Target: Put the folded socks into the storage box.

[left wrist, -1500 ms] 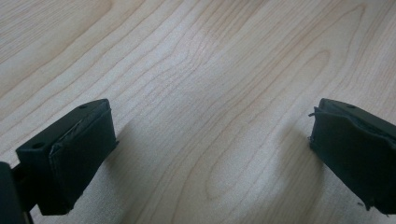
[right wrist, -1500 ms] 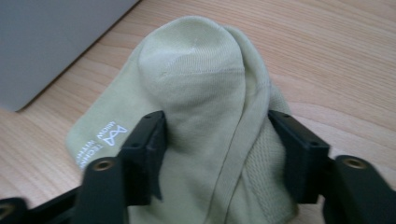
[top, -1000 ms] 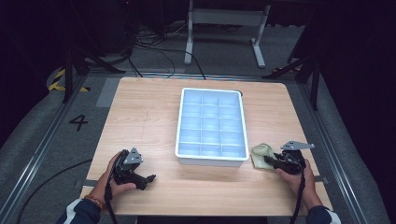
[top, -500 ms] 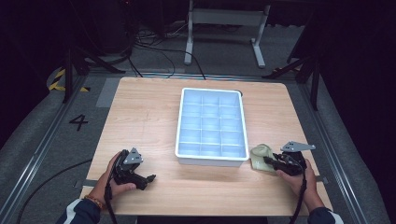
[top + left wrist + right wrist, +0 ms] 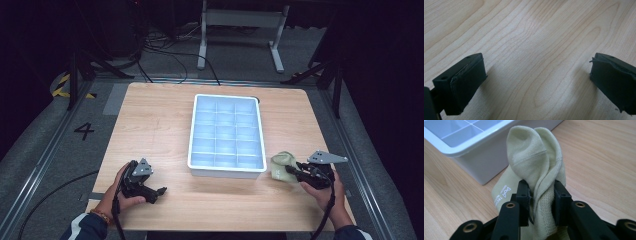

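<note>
A light wooden table [image 5: 165, 120] stands on a grey floor [image 5: 45, 145] in a dark room; a white "4" [image 5: 84, 131] is marked on the floor at its left, with yellow-and-black hazard tape [image 5: 62, 86] farther back; black cables [image 5: 165, 47] trail across the floor behind the table; a grey metal frame [image 5: 240, 20], perhaps a stand's base, sits beyond; the far background is black.

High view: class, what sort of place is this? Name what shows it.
Probably a lab or recording workspace, not a home: a bare wooden table on a grey floor with metal rails, loose cables, and a painted number 4.
</note>
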